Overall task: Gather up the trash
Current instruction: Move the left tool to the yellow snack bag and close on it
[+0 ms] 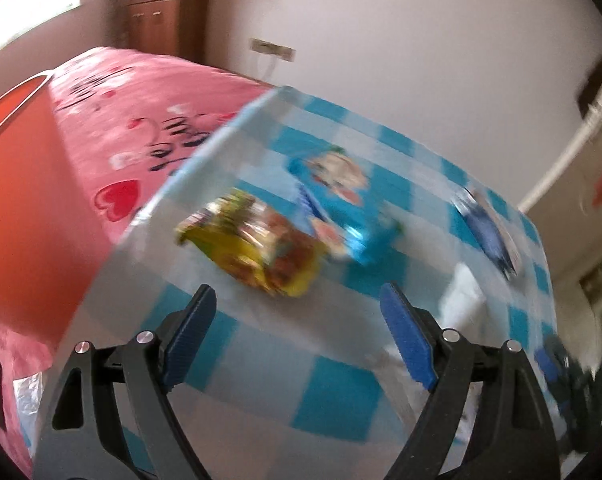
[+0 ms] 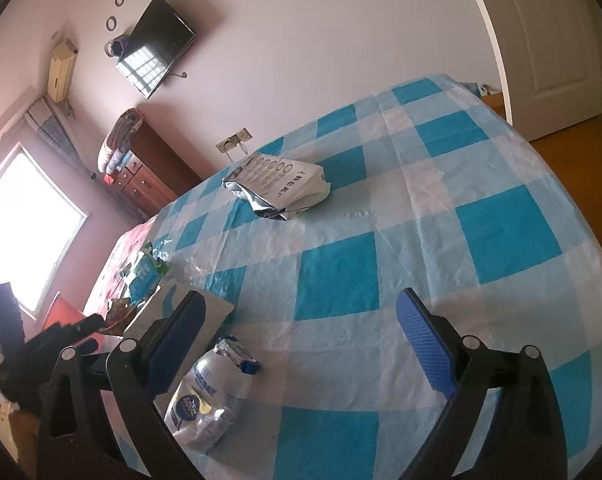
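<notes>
Wrappers lie scattered on a surface point(image 2: 501, 232) under a blue-and-white checked cloth. In the left wrist view, which is blurred, the left tool point(image 1: 297, 304) hangs over the near part of the cloth with its jaws wide apart and nothing between the blue pads point(image 1: 407, 338). Just beyond its tips lies a yellow packet point(image 1: 257, 246), and touching that on the far side is a blue packet point(image 1: 333, 204) with a cartoon print. A blue-and-white pouch point(image 1: 489, 232) sits well apart to the right, near the cloth's edge. An orange bin point(image 1: 29, 208) stands at the left, beside the surface's corner, with a pink bedspread point(image 1: 133, 120) behind it.

In the right wrist view, the right tool point(image 2: 301, 316) is likewise spread wide and empty, poised above the cloth. Below its left finger lies the white pouch point(image 2: 209, 404) with a blue label, its torn top pointing away from the camera. A white box point(image 2: 169, 308) sits just behind that finger, and further left are the blue packet point(image 2: 145, 276) and part of the yellow one point(image 2: 119, 314), near the cloth's left edge. A silver-and-white bag point(image 2: 277, 184), crumpled, rests alone toward the far side of the surface, well apart from everything else. The left tool's dark frame point(image 2: 49, 336) shows at the lower left edge. A dresser point(image 2: 149, 172) stands against the far wall, with a dark screen point(image 2: 153, 46) mounted above it.
</notes>
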Tool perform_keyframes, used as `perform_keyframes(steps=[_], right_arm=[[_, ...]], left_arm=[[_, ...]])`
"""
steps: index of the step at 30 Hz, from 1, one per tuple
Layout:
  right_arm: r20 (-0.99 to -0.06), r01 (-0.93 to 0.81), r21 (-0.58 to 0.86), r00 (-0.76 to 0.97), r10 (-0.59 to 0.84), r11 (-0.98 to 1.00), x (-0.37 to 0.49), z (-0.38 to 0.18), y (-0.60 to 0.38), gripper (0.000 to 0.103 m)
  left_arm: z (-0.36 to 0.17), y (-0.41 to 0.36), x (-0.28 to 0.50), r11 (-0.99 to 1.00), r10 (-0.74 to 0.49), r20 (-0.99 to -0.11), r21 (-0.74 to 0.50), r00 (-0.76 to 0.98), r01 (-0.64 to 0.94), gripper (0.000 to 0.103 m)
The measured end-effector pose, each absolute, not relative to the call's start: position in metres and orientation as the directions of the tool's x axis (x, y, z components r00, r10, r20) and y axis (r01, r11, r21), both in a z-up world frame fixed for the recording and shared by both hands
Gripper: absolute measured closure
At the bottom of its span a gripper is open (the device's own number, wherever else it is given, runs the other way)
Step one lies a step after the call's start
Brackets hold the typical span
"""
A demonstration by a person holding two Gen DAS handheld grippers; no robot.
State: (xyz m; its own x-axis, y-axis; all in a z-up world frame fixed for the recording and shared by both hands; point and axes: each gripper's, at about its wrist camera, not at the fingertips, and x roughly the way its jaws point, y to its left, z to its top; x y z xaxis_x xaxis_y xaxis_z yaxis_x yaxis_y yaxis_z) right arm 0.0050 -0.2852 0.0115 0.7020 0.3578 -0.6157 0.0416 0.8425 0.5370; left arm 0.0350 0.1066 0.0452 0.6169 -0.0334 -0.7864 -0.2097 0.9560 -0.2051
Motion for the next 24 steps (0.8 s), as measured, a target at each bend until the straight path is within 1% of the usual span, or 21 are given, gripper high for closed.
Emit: perform_keyframes(steps=[6, 11, 15, 19, 21, 23, 24], right_arm=[[-0.621, 0.022, 0.516, 0.698, 0.356, 0.856, 0.006, 0.013, -0.279, 0.008], [-0.622, 0.008, 0.507, 0.696, 0.36, 0.862, 0.005, 0.014, -0.275, 0.008], [-0.622, 0.007, 0.508, 0.695, 0.361, 0.862, 0.005, 0.013, -0.274, 0.008], [-0.622, 0.001, 0.502, 0.695, 0.361, 0.865, 0.006, 0.013, -0.272, 0.008], [-0.623, -0.005, 0.497, 0.694, 0.361, 0.868, 0.006, 0.014, -0.271, 0.008], [-0.624, -0.013, 0.493, 0.692, 0.364, 0.87, 0.006, 0.014, -0.269, 0.008], [-0.623, -0.017, 0.494, 0.69, 0.368, 0.869, 0.006, 0.014, -0.268, 0.008]], left_arm=[[0.03, 0.126, 0.054, 0.923, -0.009, -0.804, -0.236, 0.595, -0.305, 0.018], [0.016, 0.137, 0.066, 0.9, -0.006, -0.822, -0.252, 0.569, -0.354, 0.018], [0.014, 0.138, 0.075, 0.898, 0.002, -0.819, -0.251, 0.574, -0.362, 0.018], [0.013, 0.136, 0.082, 0.908, 0.021, -0.821, -0.224, 0.57, -0.355, 0.019], [0.013, 0.134, 0.082, 0.914, 0.04, -0.821, -0.2, 0.57, -0.352, 0.024], [0.014, 0.131, 0.08, 0.921, 0.043, -0.815, -0.192, 0.578, -0.339, 0.034], [0.013, 0.131, 0.08, 0.923, 0.047, -0.814, -0.186, 0.579, -0.336, 0.036]])
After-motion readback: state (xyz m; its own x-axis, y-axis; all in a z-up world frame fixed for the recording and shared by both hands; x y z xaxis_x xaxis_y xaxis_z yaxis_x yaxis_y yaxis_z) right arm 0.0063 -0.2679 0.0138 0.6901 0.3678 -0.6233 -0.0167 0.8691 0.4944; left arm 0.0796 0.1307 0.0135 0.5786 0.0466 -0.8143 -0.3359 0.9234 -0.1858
